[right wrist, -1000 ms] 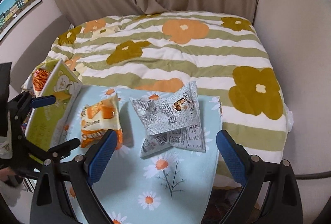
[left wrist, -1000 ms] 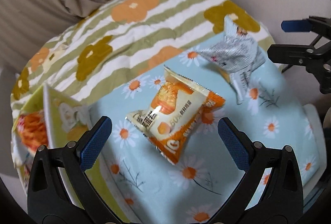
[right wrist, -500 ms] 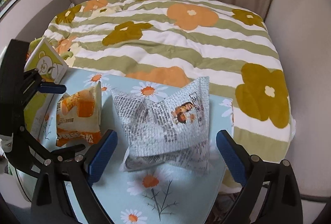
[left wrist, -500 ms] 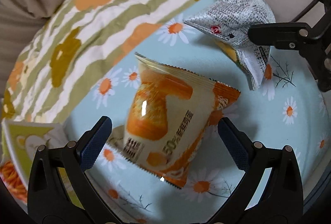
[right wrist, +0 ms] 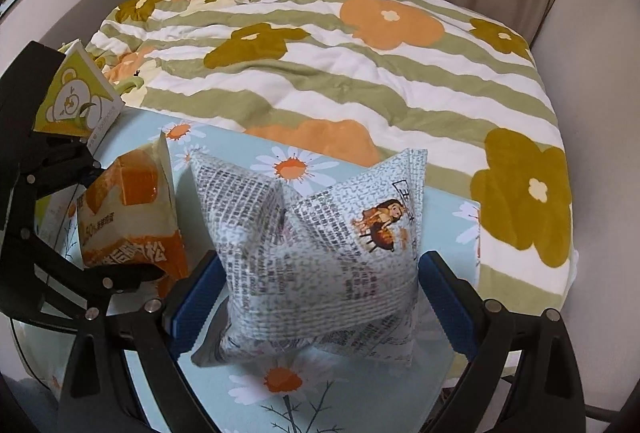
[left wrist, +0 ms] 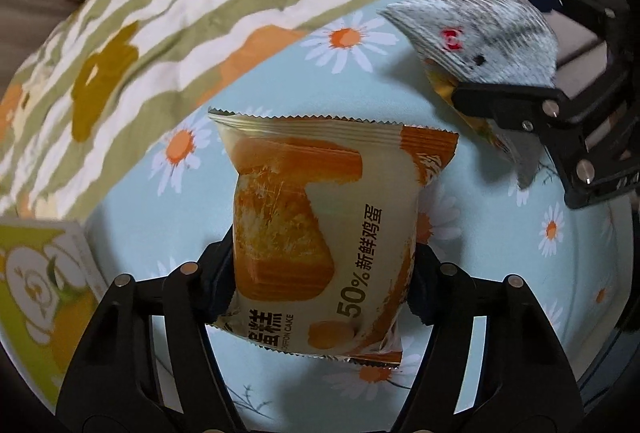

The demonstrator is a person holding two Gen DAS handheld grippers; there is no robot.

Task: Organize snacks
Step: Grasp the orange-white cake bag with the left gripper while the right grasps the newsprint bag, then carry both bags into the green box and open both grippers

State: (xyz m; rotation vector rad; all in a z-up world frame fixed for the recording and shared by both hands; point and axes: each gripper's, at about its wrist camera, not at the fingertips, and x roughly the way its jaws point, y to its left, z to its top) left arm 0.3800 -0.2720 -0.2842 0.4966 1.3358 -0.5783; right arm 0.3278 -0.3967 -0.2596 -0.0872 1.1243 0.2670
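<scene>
Cake packet (left wrist: 320, 241), orange and cream, sits between my left gripper's (left wrist: 320, 281) fingers (left wrist: 218, 279); they have just been closing and now press on its two sides, gripper pointing down at the daisy-print bench (left wrist: 520, 273); packet's top edge reaches out past the fingertips. Off to the right of those fingers I see the newsprint snack bag (right wrist: 320, 257); it lies between my right gripper's (right wrist: 312, 297) fingers (right wrist: 192, 301), which stand apart, blue pads just beside each flank; whether they touch it I cannot tell. Left of the left fingers stands a green and white box (left wrist: 44, 289) with a bear on it; beyond the bench lies a striped flowered quilt (right wrist: 340, 81).
</scene>
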